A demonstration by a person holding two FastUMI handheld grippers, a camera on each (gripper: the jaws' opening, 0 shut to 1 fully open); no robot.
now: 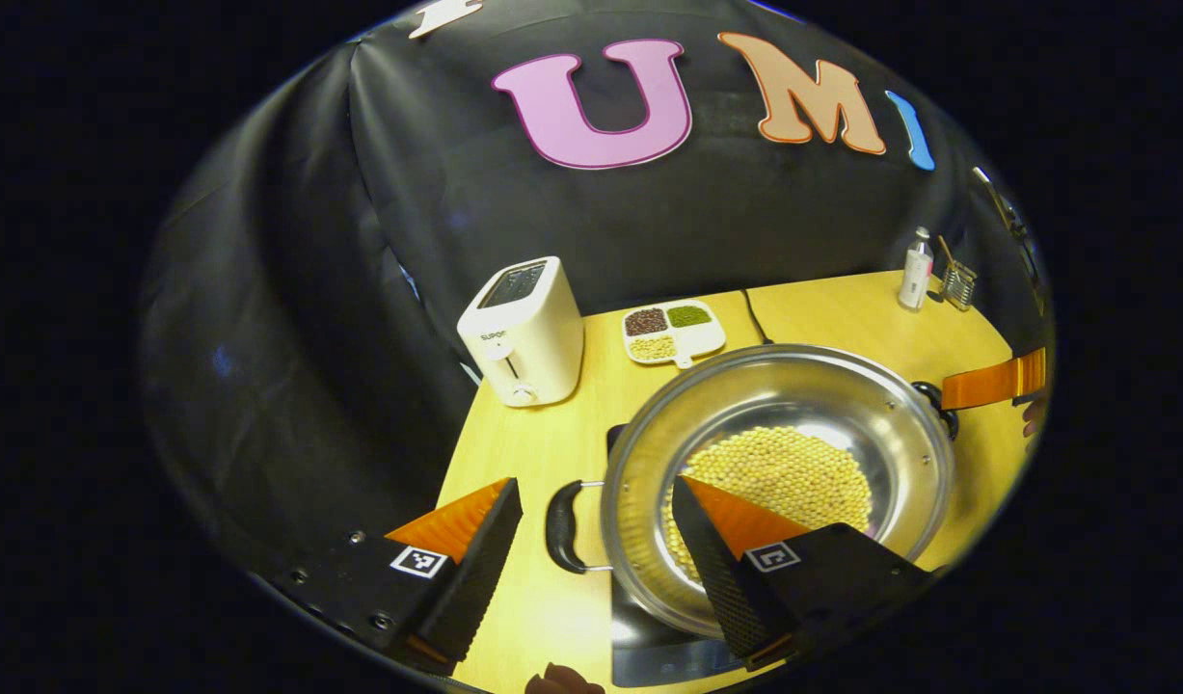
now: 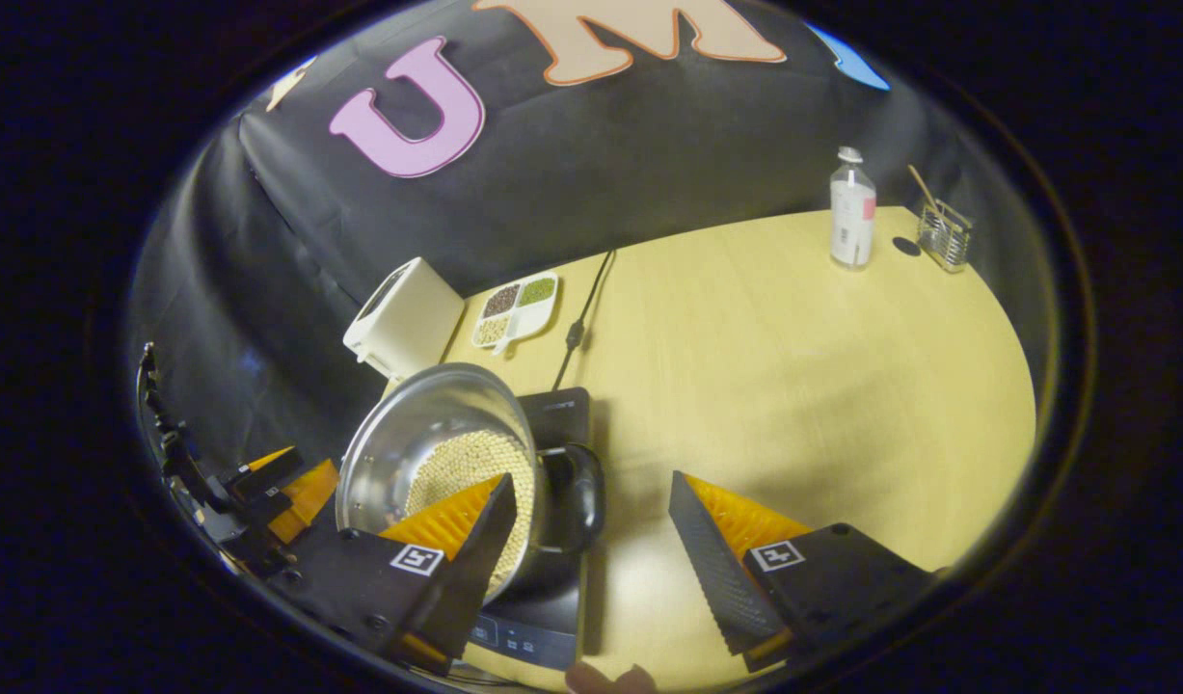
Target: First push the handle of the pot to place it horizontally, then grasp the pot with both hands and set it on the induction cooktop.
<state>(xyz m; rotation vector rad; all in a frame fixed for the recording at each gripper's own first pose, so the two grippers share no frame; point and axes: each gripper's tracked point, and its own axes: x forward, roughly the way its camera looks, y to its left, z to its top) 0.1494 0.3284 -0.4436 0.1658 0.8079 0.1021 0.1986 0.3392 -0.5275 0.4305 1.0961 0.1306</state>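
Note:
A steel pot holding yellow beans rests on the black induction cooktop on the wooden table. My left gripper is open and straddles the pot's black left handle, with one finger over the rim. In the right gripper view the pot sits on the cooktop at lower left. My right gripper is open around the other black handle, touching nothing. The right gripper's finger shows beyond the pot's far rim. At the far left edge is the left gripper.
A white toaster stands at the table's back left, with a divided dish of beans beside it. A black cable runs from the cooktop to the wall. A bottle and a wire holder stand at the far right.

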